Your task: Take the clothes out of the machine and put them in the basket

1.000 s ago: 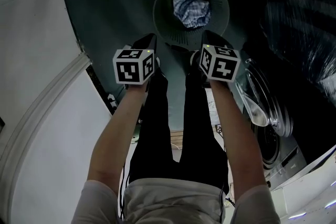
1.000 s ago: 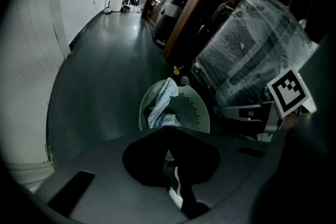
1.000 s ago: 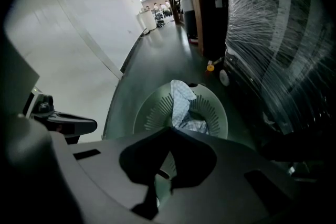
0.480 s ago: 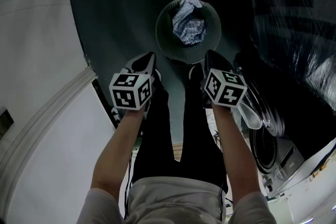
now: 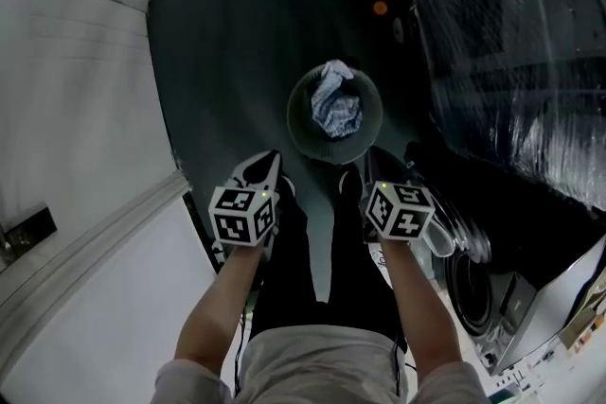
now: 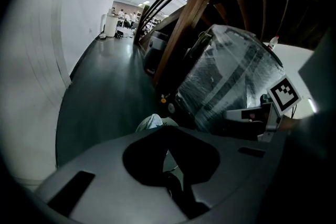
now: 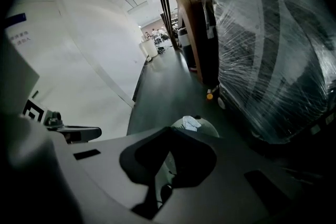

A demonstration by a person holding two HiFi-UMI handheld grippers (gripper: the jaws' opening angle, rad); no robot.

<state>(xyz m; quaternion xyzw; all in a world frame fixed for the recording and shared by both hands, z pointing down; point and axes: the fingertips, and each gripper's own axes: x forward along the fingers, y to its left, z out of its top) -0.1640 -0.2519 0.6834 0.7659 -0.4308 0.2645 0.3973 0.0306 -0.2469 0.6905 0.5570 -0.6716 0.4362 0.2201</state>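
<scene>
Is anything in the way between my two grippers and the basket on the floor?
Nothing visible does. The basket stands alone on the bare dark floor in front of you, with the checked cloth in it. The left gripper and right gripper are shut and empty, held above it.

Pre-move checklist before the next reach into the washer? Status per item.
1. Left gripper empty, jaws together: ok.
2. Right gripper empty, jaws together: ok.
3. Checked cloth lies inside the basket: ok.
4. Washer door stands open: ok.
5. More clothes in the drum: cannot tell, the inside is too dark.
6. Both grippers apart from the basket, touching nothing: ok.
</scene>
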